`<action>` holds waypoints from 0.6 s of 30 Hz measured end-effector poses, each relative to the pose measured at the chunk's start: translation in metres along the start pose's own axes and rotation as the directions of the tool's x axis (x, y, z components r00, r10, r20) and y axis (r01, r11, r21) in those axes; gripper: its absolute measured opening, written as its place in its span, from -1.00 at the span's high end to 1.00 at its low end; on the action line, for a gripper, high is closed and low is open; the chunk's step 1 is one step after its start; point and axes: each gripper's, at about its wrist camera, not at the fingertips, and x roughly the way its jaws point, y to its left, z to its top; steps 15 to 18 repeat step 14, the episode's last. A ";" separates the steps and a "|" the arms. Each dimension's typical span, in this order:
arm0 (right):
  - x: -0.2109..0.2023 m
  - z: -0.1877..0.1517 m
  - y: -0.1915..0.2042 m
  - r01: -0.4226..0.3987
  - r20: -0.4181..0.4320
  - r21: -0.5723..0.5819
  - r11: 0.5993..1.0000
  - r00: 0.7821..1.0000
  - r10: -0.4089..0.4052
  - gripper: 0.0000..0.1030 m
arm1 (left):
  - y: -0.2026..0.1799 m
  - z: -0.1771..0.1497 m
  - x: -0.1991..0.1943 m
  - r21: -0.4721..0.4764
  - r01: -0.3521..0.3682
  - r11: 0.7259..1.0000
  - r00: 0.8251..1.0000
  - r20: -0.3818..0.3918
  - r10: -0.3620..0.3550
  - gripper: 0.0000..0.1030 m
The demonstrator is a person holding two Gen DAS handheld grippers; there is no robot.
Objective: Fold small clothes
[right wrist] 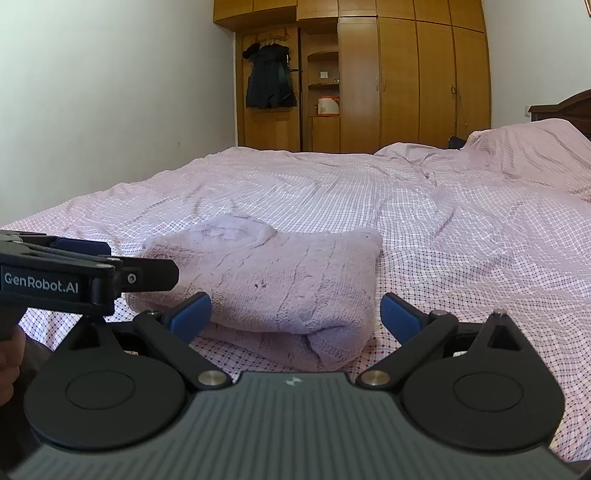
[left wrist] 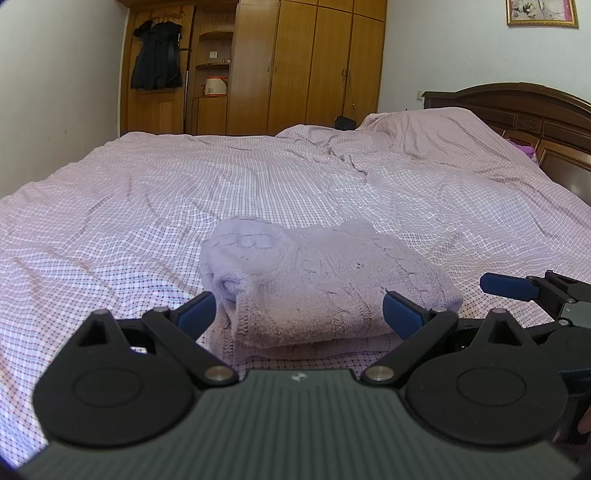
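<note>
On bed (left wrist: 147, 192), one folded sweater (left wrist: 317, 280), two hand-held grippers, jaws apart

Picture frame (left wrist: 542, 13) cut off by upper edge

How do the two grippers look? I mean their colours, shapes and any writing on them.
Both are alike: the left gripper and the right gripper have a ribbed dark grey body, black round discs, black link arms with silver pins, and blue fingertip pads. White lettering "GenRobot.AI" marks the left one's side. No cables or sleeves show.
</note>
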 end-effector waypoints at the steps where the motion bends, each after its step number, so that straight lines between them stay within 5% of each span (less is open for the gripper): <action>1: 0.000 0.000 0.000 -0.002 0.000 0.002 1.000 1.000 0.002 -0.96 | 0.000 0.000 0.000 0.001 0.000 1.000 1.000 0.000 0.000 -0.91; 18: 0.001 0.000 -0.001 -0.007 -0.004 -0.001 1.000 1.000 0.007 -0.97 | 0.000 -0.001 -0.001 0.007 0.002 1.000 1.000 0.007 -0.002 -0.91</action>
